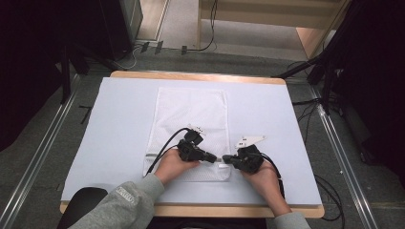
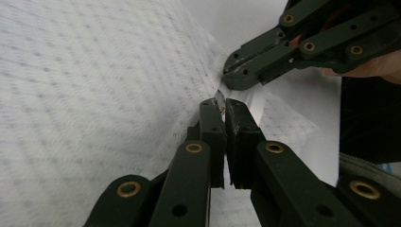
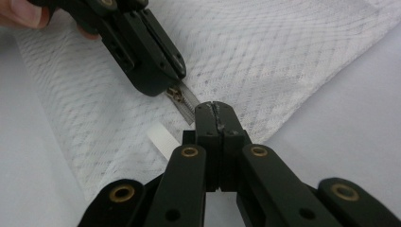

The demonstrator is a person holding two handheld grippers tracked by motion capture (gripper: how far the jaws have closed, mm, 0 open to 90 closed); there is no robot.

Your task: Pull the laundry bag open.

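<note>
While the left gripper (image 2: 221, 108) pinches the zipper pull (image 3: 176, 94) of the white mesh laundry bag (image 1: 191, 112), the right gripper (image 3: 216, 109) clamps the bag's edge at the zipper's end, just beside it. The bag lies flat mid-table (image 1: 119, 119), zipper nearest the person.

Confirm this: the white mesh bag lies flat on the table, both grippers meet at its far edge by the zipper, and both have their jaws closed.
Wrong edge. In the high view the left gripper and right gripper meet at the near edge of the mesh bag, the one closest to the person. The rest holds: it lies flat on the table, both jaws closed at the zipper.
</note>
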